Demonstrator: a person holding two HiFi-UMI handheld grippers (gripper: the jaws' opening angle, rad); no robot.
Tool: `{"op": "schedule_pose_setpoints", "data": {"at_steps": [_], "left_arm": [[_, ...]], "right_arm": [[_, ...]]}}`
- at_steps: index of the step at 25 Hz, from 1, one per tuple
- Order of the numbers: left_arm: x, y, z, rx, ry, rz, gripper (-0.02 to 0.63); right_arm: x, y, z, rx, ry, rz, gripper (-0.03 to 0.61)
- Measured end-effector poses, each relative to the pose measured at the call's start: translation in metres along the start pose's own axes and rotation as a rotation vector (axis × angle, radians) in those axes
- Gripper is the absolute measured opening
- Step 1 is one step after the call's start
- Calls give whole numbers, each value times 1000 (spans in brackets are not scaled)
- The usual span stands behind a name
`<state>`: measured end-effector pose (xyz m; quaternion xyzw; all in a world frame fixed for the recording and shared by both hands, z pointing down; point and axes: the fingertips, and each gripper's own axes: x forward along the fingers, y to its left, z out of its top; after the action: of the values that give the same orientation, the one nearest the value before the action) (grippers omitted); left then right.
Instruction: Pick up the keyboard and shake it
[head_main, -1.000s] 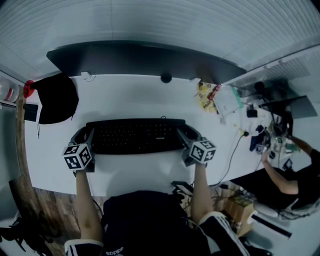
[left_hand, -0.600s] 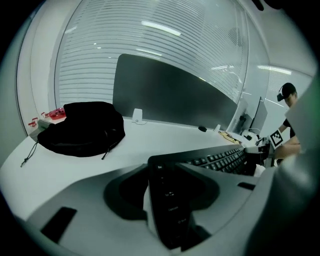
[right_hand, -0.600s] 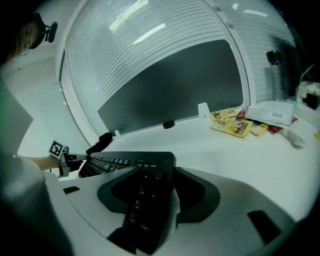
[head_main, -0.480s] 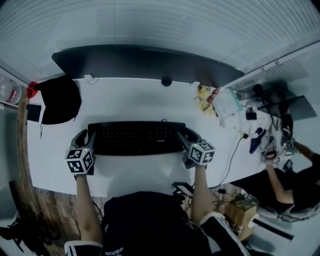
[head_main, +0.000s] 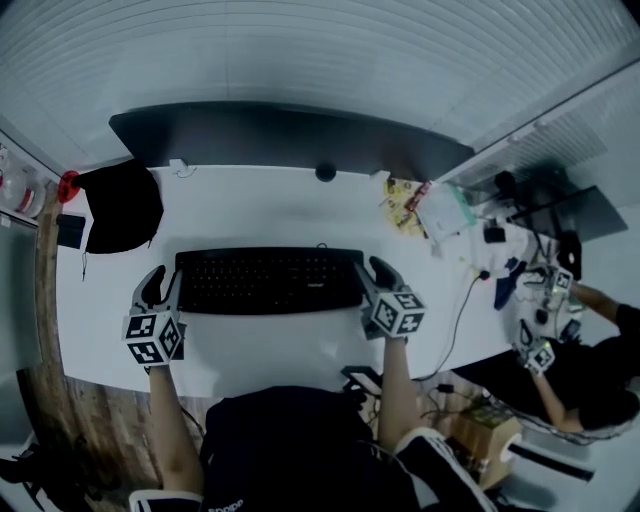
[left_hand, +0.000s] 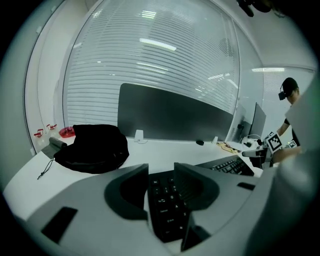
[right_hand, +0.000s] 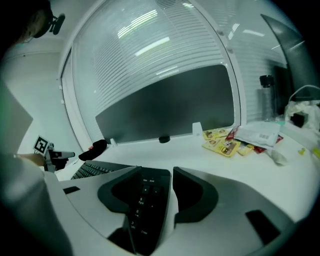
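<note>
A black keyboard (head_main: 270, 280) lies lengthwise across the white desk (head_main: 260, 205), and I hold it at both ends. My left gripper (head_main: 163, 288) is at its left end. In the left gripper view the keyboard's end (left_hand: 167, 205) fills the narrow gap of the left gripper (left_hand: 161, 172). My right gripper (head_main: 373, 275) is at the right end. In the right gripper view the keys (right_hand: 142, 200) sit between the nearly closed jaws of the right gripper (right_hand: 171, 175). I cannot tell whether the keyboard is touching the desk.
A black bag (head_main: 120, 205) lies at the desk's left. A dark monitor (head_main: 290, 135) stands along the back edge with a small black object (head_main: 325, 173) before it. Snack packets (head_main: 400, 195) and cables (head_main: 465, 300) are at the right, where a person (head_main: 590, 370) sits.
The jaws of both grippers look closer together around the keyboard's ends than a second ago. The left gripper's cube has come slightly toward me. The keyboard keeps its place on the desk.
</note>
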<state>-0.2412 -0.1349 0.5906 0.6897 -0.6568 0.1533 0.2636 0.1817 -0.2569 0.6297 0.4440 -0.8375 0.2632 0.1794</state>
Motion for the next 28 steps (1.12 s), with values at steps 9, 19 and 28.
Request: {"op": "schedule_pose_setpoints", "data": {"at_steps": [9,19,28], "left_arm": [[-18,-43,33,59,-103,-38,72],[-56,-87,81,119,-226,-84,3],[-114,-131,139,193,-421,-127,2]], "right_arm": [[-34,44,36,-107,-128,53,42],[-87,84,73,-181,-266,23,3],[-152,122,135,-282,-445,44,3]]}}
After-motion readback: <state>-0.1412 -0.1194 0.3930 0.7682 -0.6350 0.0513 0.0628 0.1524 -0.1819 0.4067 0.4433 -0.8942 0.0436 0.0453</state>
